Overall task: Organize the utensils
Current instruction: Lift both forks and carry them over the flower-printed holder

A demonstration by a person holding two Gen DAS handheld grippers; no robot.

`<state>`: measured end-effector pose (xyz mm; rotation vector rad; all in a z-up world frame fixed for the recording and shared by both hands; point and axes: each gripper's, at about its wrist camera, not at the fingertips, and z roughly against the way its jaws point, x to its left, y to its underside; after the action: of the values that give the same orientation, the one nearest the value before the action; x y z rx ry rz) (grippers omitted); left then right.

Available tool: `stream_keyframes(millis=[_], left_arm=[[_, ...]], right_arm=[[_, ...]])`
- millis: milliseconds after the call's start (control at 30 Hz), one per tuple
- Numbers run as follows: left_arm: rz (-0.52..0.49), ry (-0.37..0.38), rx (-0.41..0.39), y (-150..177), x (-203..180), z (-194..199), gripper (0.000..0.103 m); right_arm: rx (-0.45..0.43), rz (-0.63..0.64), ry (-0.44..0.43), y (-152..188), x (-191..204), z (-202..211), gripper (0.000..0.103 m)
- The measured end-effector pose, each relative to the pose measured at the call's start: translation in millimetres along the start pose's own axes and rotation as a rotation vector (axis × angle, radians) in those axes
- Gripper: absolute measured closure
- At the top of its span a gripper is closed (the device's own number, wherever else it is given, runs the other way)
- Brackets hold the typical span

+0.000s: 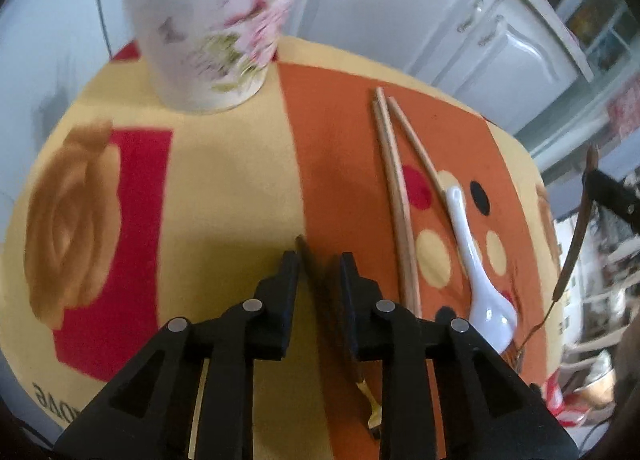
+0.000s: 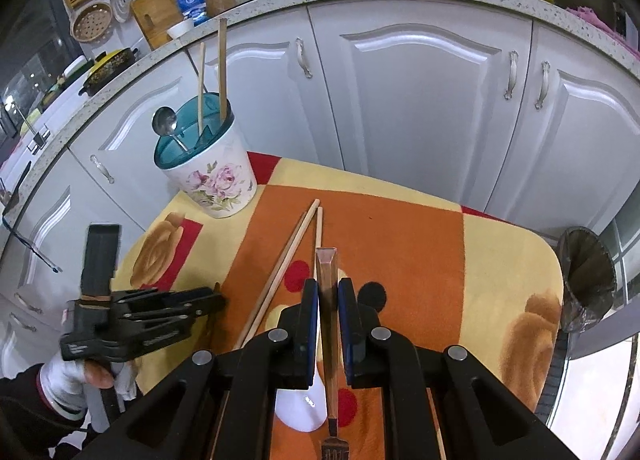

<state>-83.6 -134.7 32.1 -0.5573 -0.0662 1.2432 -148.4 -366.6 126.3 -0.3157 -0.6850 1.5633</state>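
1. The left gripper [image 2: 216, 296] sits off the cloth's left edge, below and left of the floral utensil holder [image 2: 212, 180]. From its own camera the left gripper [image 1: 319, 260] has its jaws closed on a dark-handled fork [image 1: 320, 292], handle tip pointing toward the holder and gold tines trailing back under the fingers.
2. The utensil holder stands at the far left corner of the patterned tablecloth [image 2: 400, 228], already containing a metal spoon [image 2: 165, 122] and two upright chopsticks [image 2: 222, 72].
3. Right of the holder, a pair of chopsticks [image 2: 288, 256] lies loose on the orange panel, with a white ceramic spoon [image 1: 476, 268] just beside them.
4. Further right of the holder, the right gripper [image 2: 328, 292] pinches a brown-handled fork [image 2: 329, 320] between its jaws, handle pointing forward, tines hanging near the camera above the white spoon.
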Motion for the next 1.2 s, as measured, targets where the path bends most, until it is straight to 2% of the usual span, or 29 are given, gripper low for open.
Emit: stream_keyframes(millis=[67, 167, 333, 533, 733, 1200], left_arm=[[-0.015, 0.025, 0.006, 3.2, -0.5, 0.1, 0.095], [0.027, 0.081, 0.0, 6.8, 8.6, 11.0, 0.096], [0.027, 0.135, -0.082, 6.5, 13.8, 54.3, 0.098], [0.009, 0.155, -0.159, 7.7, 12.5, 93.9, 0.098], [-0.002, 0.164, -0.227, 4.5, 13.6, 126.9, 0.099], [0.009, 0.155, -0.346, -21.7, 20.5, 168.4, 0.099]], right_arm=[[-0.006, 0.003, 0.0, 1.2, 1.2, 4.4, 0.094], [-0.023, 0.002, 0.0, 2.7, 2.4, 13.5, 0.094], [-0.062, -0.017, -0.024, 5.4, 3.7, 36.0, 0.094], [-0.096, -0.013, -0.007, 5.7, 4.4, 54.6, 0.094], [-0.139, -0.002, -0.047, -1.9, 11.5, 75.9, 0.094], [-0.227, 0.085, -0.1, -52.3, 52.0, 89.9, 0.094]])
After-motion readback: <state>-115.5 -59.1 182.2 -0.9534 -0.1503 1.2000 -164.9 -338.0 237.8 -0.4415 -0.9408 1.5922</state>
